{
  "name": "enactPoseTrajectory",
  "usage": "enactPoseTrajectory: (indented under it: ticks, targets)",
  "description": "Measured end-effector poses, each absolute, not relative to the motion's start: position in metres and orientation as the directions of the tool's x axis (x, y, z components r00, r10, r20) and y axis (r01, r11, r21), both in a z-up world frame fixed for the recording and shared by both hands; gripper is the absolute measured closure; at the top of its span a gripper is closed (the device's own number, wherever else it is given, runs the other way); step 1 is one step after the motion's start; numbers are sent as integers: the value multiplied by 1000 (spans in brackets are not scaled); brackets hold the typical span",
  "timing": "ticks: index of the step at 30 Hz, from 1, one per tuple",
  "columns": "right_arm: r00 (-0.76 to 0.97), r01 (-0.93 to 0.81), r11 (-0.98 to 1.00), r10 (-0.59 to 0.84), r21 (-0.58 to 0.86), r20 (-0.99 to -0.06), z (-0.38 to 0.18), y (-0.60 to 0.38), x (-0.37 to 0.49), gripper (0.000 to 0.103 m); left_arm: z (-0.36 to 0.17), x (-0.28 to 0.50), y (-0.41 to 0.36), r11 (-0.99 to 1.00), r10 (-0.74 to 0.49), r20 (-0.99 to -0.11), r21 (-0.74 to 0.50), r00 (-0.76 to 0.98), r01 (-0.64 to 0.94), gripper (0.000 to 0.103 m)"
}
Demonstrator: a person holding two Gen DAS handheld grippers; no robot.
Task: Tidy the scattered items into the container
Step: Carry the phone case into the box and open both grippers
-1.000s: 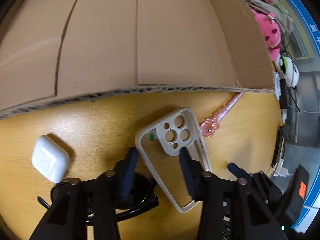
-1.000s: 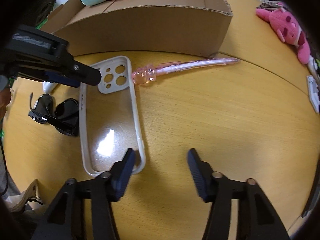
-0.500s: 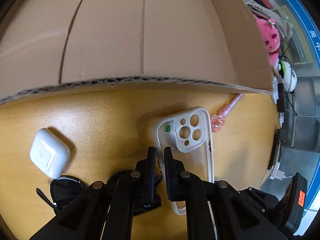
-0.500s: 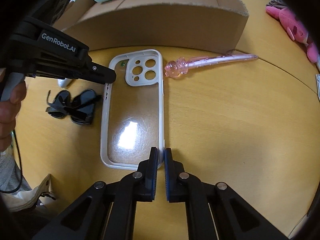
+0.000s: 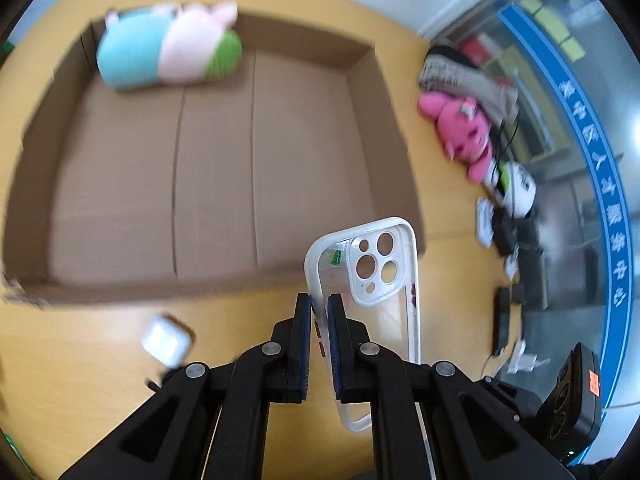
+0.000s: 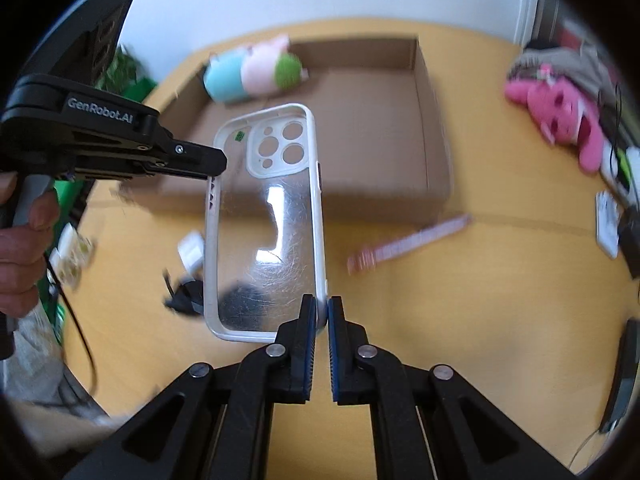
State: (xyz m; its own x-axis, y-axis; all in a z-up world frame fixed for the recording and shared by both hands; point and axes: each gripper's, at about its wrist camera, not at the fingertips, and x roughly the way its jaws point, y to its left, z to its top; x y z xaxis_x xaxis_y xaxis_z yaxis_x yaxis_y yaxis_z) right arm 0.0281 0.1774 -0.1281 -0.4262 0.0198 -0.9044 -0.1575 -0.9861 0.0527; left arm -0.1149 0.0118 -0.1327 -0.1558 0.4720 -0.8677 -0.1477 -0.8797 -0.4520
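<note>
Two grippers grasp one clear, white-rimmed phone case (image 6: 266,220): left gripper (image 5: 319,312) clamps its side edge, right gripper (image 6: 322,312) its bottom corner, above the yellow worktop (image 6: 460,320).

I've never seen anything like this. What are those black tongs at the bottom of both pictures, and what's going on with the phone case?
No robot here: a person holds a pair of black tongs in each hand, and each carries a wide-angle camera looking along its two fingers. One picture comes from the left gripper, the other from the right gripper. Both are clamped shut on the clear phone case, one on its left rim, one at its bottom right corner, holding it above the yellow table. Behind it is a cardboard box with a soft toy inside. On the table lie a white earbud case, dark sunglasses, a pink pen and a pink plush.
</note>
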Motion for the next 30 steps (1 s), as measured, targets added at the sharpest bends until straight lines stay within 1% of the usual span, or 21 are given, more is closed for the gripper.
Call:
enactPoseTrajectory:
  ticks: [8, 14, 17, 18, 22, 26, 30]
  targets:
    - [-543, -170, -984, 41, 62, -839, -93, 184, -56, 98, -61, -189, 4, -874, 478, -823, -410, -308, -260, 96]
    - [-571, -226, -971, 66, 79, -818, -83, 211, -118, 98, -52, -254, 15, -870, 481, -811, -392, -334, -300, 96]
    - [-555, -283, -956, 95, 80, -826, -89, 227, -140, 98, -62, -285, 26, -867, 478, -817, -379, -322, -325, 96]
    - [-526, -371, -928, 176, 39, -832, -92, 231, -147, 98, -65, -293, 30, -866, 476, -820, -375, -318, -331, 96]
    - [-485, -419, -907, 177, 50, -856, -113, 258, -173, 98, -95, -335, 41, -860, 478, -837, -385, -267, -334, 96]
    - [-429, -464, -884, 167, 58, -888, -145, 287, -197, 98, -135, -370, 55, -865, 455, -866, -374, -208, -335, 96]
    - [-369, -488, -872, 168, 37, -914, -179, 306, -215, 98, -173, -394, 63, -868, 443, -883, -380, -154, -318, 96]
